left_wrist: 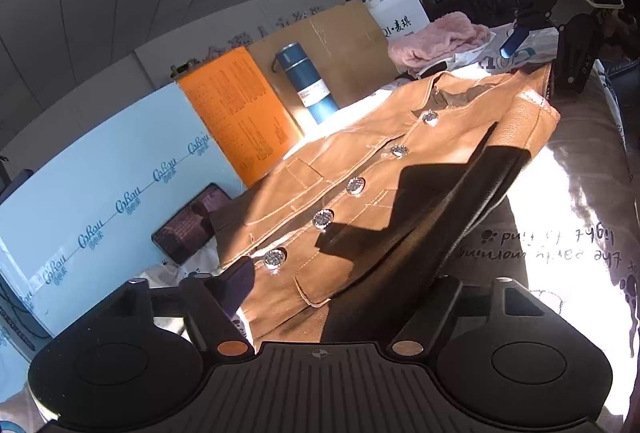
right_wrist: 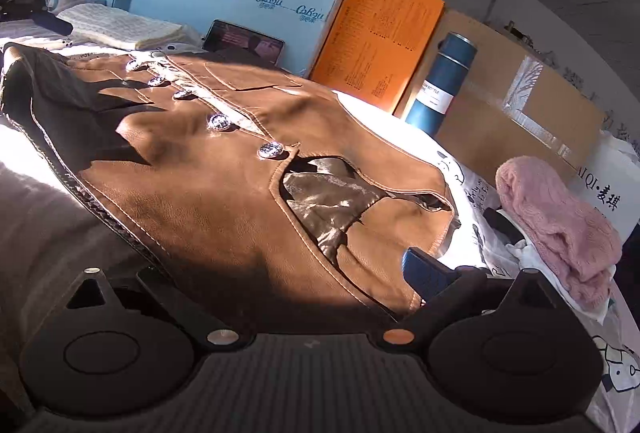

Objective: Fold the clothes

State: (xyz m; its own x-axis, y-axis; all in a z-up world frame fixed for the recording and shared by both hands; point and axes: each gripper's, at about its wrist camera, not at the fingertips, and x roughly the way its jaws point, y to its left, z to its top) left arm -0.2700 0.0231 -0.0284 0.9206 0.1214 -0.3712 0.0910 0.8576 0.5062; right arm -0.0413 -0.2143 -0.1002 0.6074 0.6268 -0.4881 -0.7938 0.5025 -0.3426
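A brown leather jacket [left_wrist: 360, 161] with silver buttons lies buttoned on the bed; it also shows in the right wrist view [right_wrist: 224, 201]. One side is folded over, showing dark lining [left_wrist: 460, 201]. My left gripper [left_wrist: 332, 297] is at the jacket's hem end; its jaws stand wide apart with the hem lying between them. My right gripper [right_wrist: 288, 285] is at the collar and shoulder end; its jaws also stand wide apart, with the shoulder draped between them. In the left wrist view the right gripper [left_wrist: 576, 53] appears beyond the collar.
A blue bottle [left_wrist: 306, 85], orange box [left_wrist: 240, 113], cardboard box [left_wrist: 340, 45] and light blue box [left_wrist: 100, 185] line the far side. A phone [left_wrist: 188, 225] leans there. A pink knit garment [right_wrist: 560, 225] lies past the collar. A cream folded cloth [right_wrist: 120, 27] lies beyond the hem.
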